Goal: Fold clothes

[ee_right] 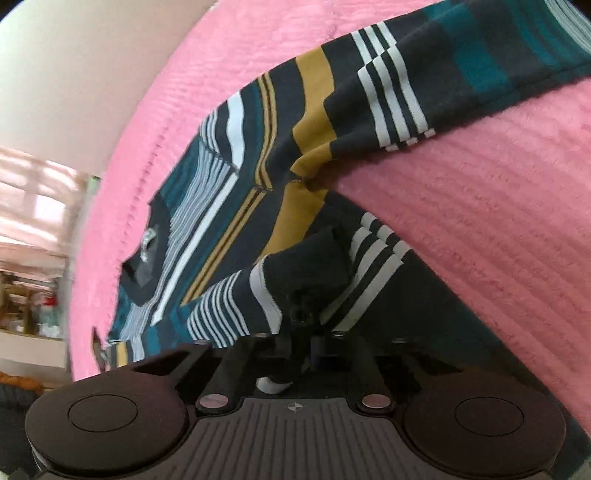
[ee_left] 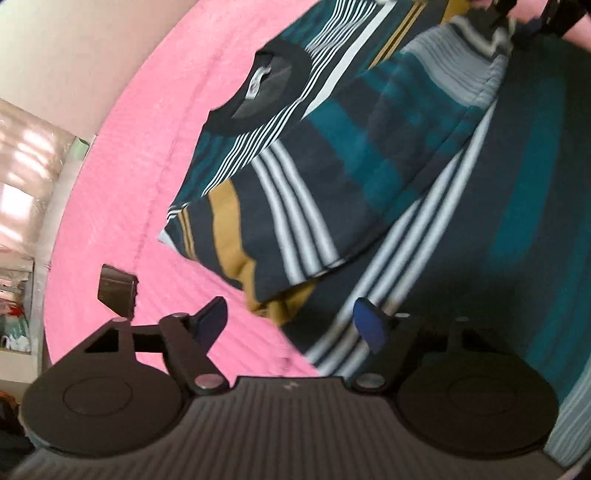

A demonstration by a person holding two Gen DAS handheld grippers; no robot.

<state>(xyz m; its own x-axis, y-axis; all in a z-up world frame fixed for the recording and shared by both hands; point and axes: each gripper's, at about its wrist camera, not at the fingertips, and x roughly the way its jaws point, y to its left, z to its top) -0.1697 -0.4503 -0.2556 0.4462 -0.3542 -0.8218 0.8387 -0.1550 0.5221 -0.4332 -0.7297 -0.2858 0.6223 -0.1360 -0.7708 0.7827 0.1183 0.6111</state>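
A striped shirt (ee_left: 332, 166) in navy, teal, mustard and white lies on a pink bedcover (ee_left: 122, 192), with its black collar (ee_left: 258, 92) towards the wall and one sleeve folded across its front. My left gripper (ee_left: 290, 325) hovers open over the shirt's near edge; its blue pads (ee_left: 369, 326) are apart and clamp nothing. In the right wrist view, my right gripper (ee_right: 301, 317) is shut on a bunched fold of the shirt (ee_right: 280, 184), lifting it off the bedcover (ee_right: 480, 221). The right gripper (ee_left: 517, 18) also shows at the top right of the left wrist view, pinching the shirt's edge.
A small dark rectangular object (ee_left: 116, 291) lies on the bedcover left of my left gripper. A pale wall (ee_left: 55, 48) runs behind the bed. A bright window (ee_left: 22, 184) and cluttered shelves (ee_right: 33, 306) lie beyond the bed's left edge.
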